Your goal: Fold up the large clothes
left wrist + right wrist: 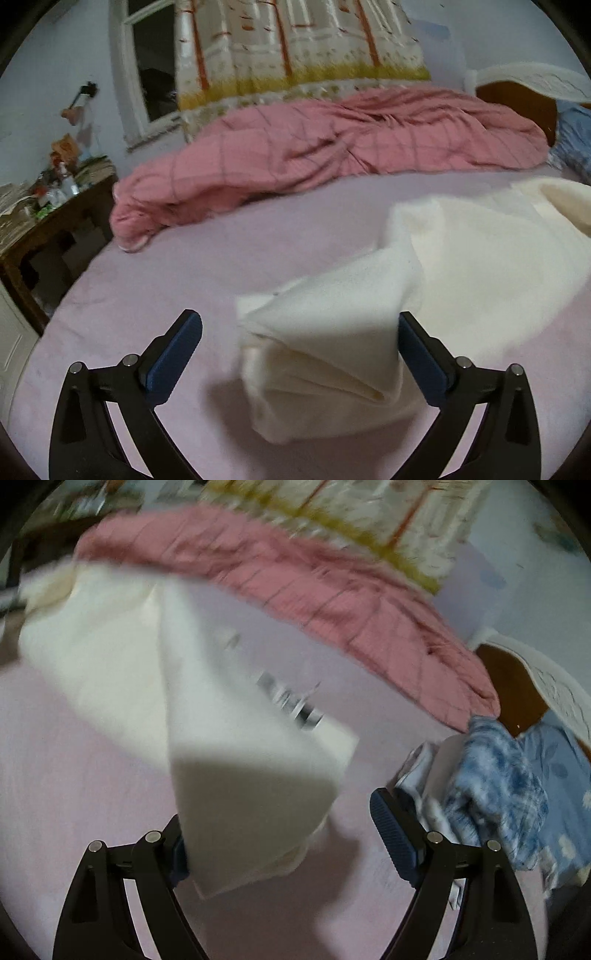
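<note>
The bed (155, 295), under a lilac sheet, carries a pink quilt (332, 147) along its far edge and the cream garment (461, 258) across its middle. A blue patterned cloth (491, 786) lies beside the right claw (280, 834) and could snag. The left claw (299, 350) gapes wide, a folded corner touching only one pad; the right is open too, cloth draped over one finger. Neither grips, so the fold may slump open.

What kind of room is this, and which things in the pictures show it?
Most likely a bedroom in a home. The work surface is a bed with a pale pink sheet, a crumpled pink checked quilt lies along its far side, and a curtained window and cluttered wooden side table stand beyond.
</note>
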Available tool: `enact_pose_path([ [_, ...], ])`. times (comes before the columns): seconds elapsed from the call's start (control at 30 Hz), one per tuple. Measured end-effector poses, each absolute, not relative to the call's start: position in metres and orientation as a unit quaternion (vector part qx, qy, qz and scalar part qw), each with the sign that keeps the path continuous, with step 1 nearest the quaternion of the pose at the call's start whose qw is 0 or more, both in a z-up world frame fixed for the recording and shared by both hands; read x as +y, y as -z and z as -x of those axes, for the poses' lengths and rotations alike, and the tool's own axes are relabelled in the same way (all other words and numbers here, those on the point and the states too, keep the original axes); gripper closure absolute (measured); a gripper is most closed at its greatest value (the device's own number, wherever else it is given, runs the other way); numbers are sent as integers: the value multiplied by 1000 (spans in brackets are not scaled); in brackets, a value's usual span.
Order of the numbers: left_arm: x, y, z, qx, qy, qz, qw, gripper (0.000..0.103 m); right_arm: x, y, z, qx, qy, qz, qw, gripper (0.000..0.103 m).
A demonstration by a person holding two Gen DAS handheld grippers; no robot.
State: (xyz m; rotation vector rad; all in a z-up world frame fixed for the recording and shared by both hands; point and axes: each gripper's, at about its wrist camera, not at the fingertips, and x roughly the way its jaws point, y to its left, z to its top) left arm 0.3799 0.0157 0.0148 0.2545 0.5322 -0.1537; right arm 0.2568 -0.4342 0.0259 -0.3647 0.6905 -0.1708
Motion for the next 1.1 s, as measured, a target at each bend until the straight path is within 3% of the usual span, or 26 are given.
enact_pose_path([
  [0.33, 44, -38, -396, 246, 37, -72, 966, 0, -483, -51, -293, 279, 183, 74, 940, 18],
  [0.53, 51, -19, -411, 316, 111, -4, 942, 0, -498, -26, -304, 336, 91, -31, 937, 18],
  [0.57, 51, -16, -415, 318, 115, 10, 941, 16, -504, -19, -308, 346, 82, -55, 933, 18],
  [0.6, 50, -13, -419, 313, 109, 13, 943, 66, -509, -12, -311, 354, 78, -81, 929, 20],
  [0.63, 47, -11, -424, 316, 89, 6, 945, 88, -515, -6, -316, 360, 70, -108, 924, 24],
  [0.67, 48, -10, -430, 319, 70, 6, 945, 96, -517, -2, -319, 362, 60, -124, 922, 51],
  [0.7, 51, -10, -435, 312, 60, 22, 948, 96, -522, 1, -327, 364, 34, -155, 918, 96],
  [0.9, 48, 2, -455, 331, 21, 8, 943, 96, -517, 0, -374, 352, 95, -111, 925, 97],
  [1.03, 38, 42, -475, 385, -2, -28, 923, 96, -529, 47, -406, 414, 126, -126, 893, 97],
  [1.1, 36, 40, -473, 380, -6, -37, 924, 94, -524, 55, -403, 400, 128, -114, 900, 97],
])
